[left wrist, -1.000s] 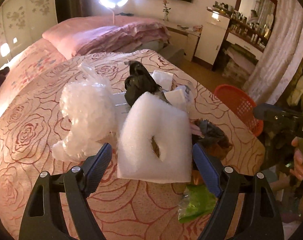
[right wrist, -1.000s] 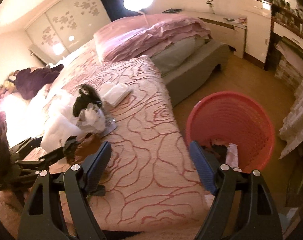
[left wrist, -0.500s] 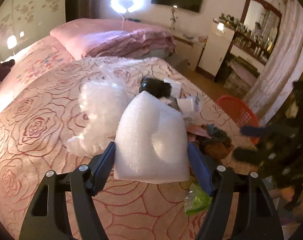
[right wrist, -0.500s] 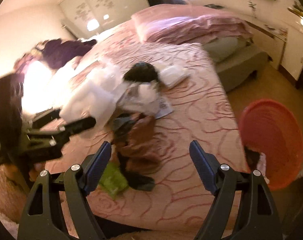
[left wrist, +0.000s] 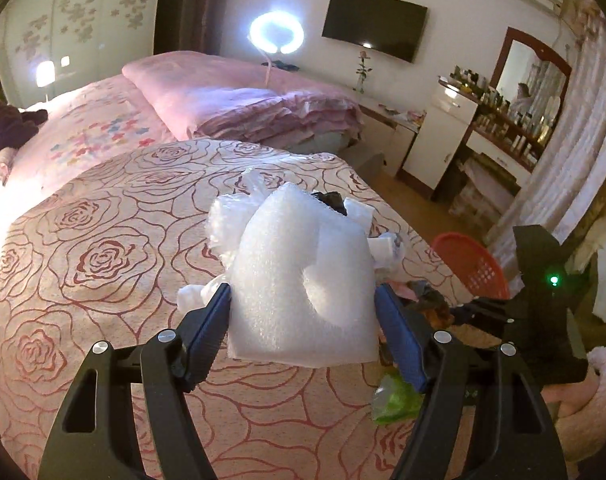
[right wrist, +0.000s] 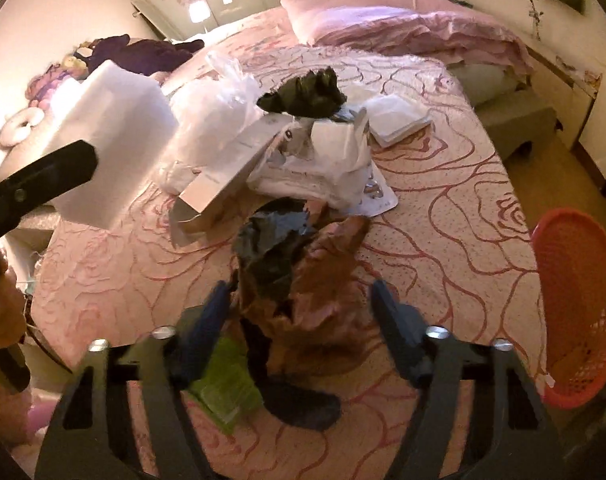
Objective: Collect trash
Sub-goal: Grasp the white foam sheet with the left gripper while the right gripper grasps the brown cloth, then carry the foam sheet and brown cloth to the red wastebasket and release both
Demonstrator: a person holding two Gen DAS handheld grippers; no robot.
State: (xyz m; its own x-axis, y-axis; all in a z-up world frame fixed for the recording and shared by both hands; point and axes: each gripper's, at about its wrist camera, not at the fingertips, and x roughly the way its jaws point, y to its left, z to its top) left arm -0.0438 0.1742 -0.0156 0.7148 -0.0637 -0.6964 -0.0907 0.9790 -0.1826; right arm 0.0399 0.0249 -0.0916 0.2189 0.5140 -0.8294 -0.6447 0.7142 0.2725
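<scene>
Both left fingers [left wrist: 207, 332] clamp foam block [left wrist: 299, 280], long axis pointing forward; right gripper [right wrist: 299, 316] spread wide, empty.

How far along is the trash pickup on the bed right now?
Early stage. The red basket shows little inside from here. In hand: the left gripper clamps a white foam block; the right gripper is open around the brown paper wad. Left on the bed: black bag, clear plastic, cardboard box, green wrapper.

The left gripper [left wrist: 303, 316] now clamps the white foam piece [left wrist: 303, 280], lifted off the bedspread [left wrist: 103, 260]. The right gripper [right wrist: 299, 316] has swung from the red basket [right wrist: 579, 312] to the brown paper wad [right wrist: 319, 280].
</scene>
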